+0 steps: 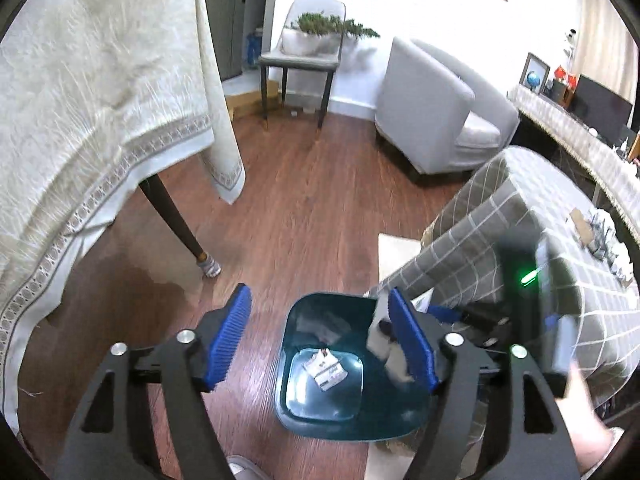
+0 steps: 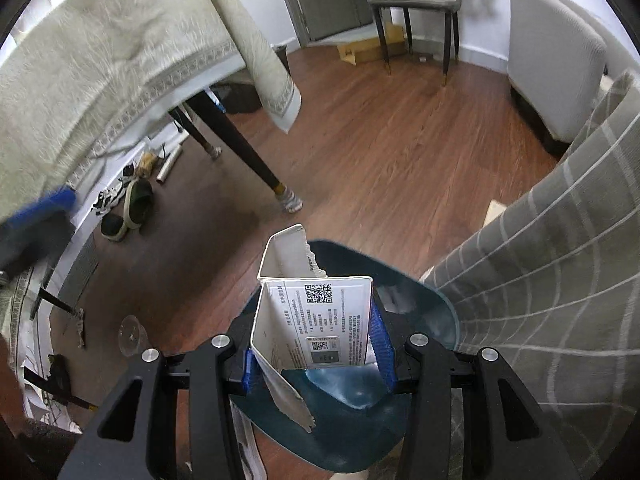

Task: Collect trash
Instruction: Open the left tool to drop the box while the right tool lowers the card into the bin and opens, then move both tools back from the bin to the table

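One torn carton point(image 2: 316, 320) hangs over the bin point(image 2: 432, 312).
Your right gripper point(image 2: 316, 344) clenches it above the bin's mouth; your left gripper point(image 1: 320, 340) is spread, empty. Release off-centre and it may catch the rim, tumbling onto the floor point(image 2: 380, 152).

Your bin point(image 1: 304, 408) at the lower centre is dark teal, and the scrap of packaging point(image 1: 325, 369) on its floor is white with dark print. The torn carton point(image 2: 316, 320) in your right gripper point(image 2: 314, 350) is white too, with black QR codes and a thin red stripe down one edge. Both grippers are black with blue ribbed pads point(image 1: 228, 340) — the left gripper point(image 1: 320, 340) shows them clearly. At upper left, the tablecloth point(image 1: 92, 92) is cream with a grey patterned border; at right, the checked cloth point(image 1: 520, 216) is grey with pale lines. The floor point(image 1: 316, 188) is reddish-brown wood.
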A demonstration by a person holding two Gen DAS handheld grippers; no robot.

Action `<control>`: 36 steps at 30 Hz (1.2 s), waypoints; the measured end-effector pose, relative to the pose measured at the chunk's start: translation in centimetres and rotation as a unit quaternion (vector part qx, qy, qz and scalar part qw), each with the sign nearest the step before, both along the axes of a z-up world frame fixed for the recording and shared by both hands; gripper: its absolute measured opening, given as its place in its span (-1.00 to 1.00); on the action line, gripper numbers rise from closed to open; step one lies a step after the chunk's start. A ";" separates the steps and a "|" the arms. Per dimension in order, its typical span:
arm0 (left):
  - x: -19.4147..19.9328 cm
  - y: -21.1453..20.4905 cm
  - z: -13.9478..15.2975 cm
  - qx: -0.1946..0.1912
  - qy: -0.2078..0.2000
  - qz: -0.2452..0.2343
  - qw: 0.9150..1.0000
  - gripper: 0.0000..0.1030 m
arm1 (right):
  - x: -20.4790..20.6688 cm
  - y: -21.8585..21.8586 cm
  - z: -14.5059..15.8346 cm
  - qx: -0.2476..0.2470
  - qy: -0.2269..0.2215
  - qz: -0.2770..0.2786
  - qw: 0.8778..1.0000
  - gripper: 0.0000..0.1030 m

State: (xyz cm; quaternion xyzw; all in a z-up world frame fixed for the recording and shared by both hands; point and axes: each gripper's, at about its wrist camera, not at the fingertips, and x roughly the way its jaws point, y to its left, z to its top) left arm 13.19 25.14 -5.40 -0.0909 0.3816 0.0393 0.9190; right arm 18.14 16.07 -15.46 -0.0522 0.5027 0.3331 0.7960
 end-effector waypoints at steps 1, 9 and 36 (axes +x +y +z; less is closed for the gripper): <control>-0.1 0.4 0.6 -0.003 -0.004 -0.001 1.000 0.45 | 0.0 0.1 -0.6 -0.007 0.003 -0.001 1.000 -0.10; -0.9 0.5 3.2 -0.020 -0.047 -0.002 0.999 0.60 | -0.6 1.1 -4.7 -0.057 0.024 0.009 0.998 -0.09; -2.4 -5.4 10.2 0.061 -0.143 -0.061 0.986 0.67 | -4.8 0.8 -0.9 -0.068 -0.051 0.061 0.995 0.35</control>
